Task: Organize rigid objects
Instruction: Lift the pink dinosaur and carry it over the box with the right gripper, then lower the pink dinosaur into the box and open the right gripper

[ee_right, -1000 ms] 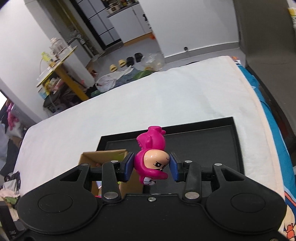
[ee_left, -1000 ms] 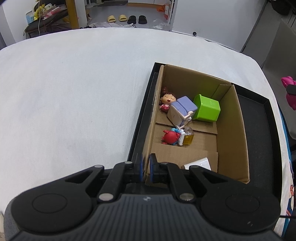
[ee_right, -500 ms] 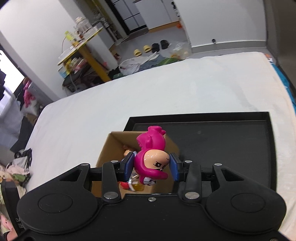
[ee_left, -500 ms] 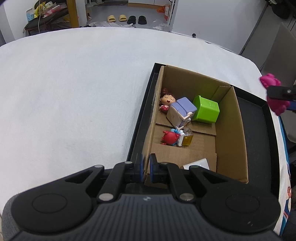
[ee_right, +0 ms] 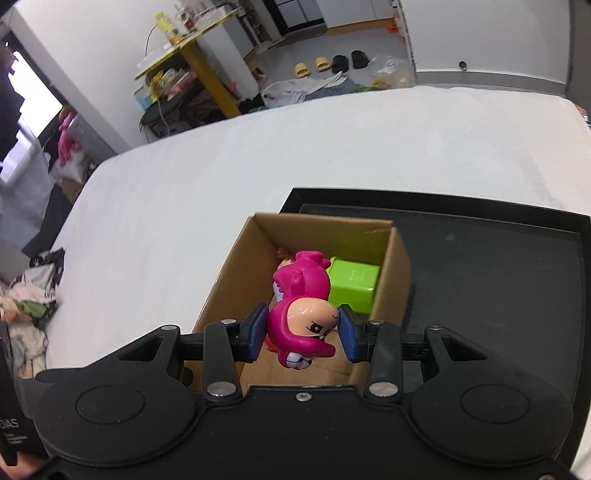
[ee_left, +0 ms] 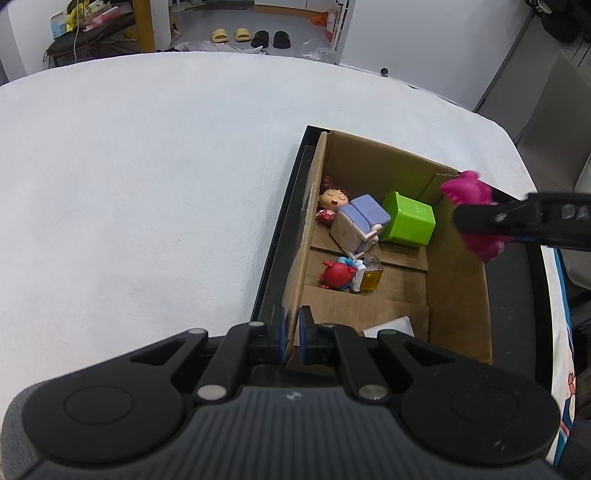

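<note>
floor: yellow slippers (ee_left: pixel 231 35) beside black slippers (ee_left: pixel 270 38) | left: cluttered yellow table (ee_right: pixel 192 48) | by the wall: plastic bag (ee_right: pixel 389 70) | clothes heap (ee_right: pixel 306 90) behind the bench's far edge

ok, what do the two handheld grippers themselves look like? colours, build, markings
Both match: the left gripper and right gripper have matte black plastic bodies, two round recessed discs, black linkage arms with silver pivot pins and blue finger pads. The left's housing is ribbed grey. No cables or sleeves visible.

Bright, even indoor light, soft shadows only. Strong fisheye bending at frame edges. Blown-out window (ee_right: pixel 35 110) at left of right wrist view. Slight motion blur there; left view sharp.
</note>
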`<action>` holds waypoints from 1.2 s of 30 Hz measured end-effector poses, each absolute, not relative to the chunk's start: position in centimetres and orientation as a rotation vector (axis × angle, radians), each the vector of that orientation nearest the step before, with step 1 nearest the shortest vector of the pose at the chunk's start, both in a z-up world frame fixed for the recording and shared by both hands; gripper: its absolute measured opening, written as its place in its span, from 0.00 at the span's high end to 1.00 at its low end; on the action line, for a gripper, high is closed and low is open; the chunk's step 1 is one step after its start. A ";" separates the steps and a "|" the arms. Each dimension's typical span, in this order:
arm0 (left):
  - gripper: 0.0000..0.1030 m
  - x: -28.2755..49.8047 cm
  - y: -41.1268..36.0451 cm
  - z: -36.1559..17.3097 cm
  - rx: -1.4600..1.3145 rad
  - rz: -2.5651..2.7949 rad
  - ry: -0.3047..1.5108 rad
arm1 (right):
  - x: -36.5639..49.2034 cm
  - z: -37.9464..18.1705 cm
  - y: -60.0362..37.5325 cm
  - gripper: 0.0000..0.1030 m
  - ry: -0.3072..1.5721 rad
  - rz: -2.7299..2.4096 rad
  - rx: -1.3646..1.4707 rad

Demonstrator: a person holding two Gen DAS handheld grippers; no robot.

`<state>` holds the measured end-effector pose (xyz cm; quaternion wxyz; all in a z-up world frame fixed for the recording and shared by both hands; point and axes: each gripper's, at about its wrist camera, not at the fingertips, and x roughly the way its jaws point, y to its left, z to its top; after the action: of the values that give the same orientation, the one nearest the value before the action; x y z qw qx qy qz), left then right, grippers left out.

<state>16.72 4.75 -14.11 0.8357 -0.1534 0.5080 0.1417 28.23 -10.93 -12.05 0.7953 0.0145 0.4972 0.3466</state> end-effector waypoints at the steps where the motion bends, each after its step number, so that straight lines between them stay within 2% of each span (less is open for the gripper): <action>1: 0.94 16.7 4.8 -14.1 -0.326 0.299 1.075 | 28.1 -12.3 -10.6 0.61 1.073 0.744 0.023; 8: 0.94 16.7 4.9 -14.2 -0.329 0.292 1.074 | 27.2 -13.6 -9.2 0.60 1.065 0.701 -0.082; 13: 0.94 16.7 5.0 -14.2 -0.340 0.287 1.076 | 26.8 -13.8 -8.9 0.49 1.048 0.676 -0.132; 25: 0.94 16.8 5.1 -14.2 -0.338 0.288 1.079 | 26.9 -12.5 -9.8 0.43 1.099 0.701 -0.083; 30: 0.94 16.9 4.9 -14.2 -0.320 0.284 1.074 | 26.5 -11.8 -10.8 0.35 1.117 0.717 -0.083; 36: 0.94 16.9 5.0 -14.2 -0.312 0.271 1.069 | 26.1 -11.3 -12.2 0.33 1.127 0.696 -0.065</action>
<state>16.86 4.98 -14.21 0.8402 -0.1478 0.5058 0.1282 26.12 -12.17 -11.26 0.7881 -0.0299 0.5232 0.3229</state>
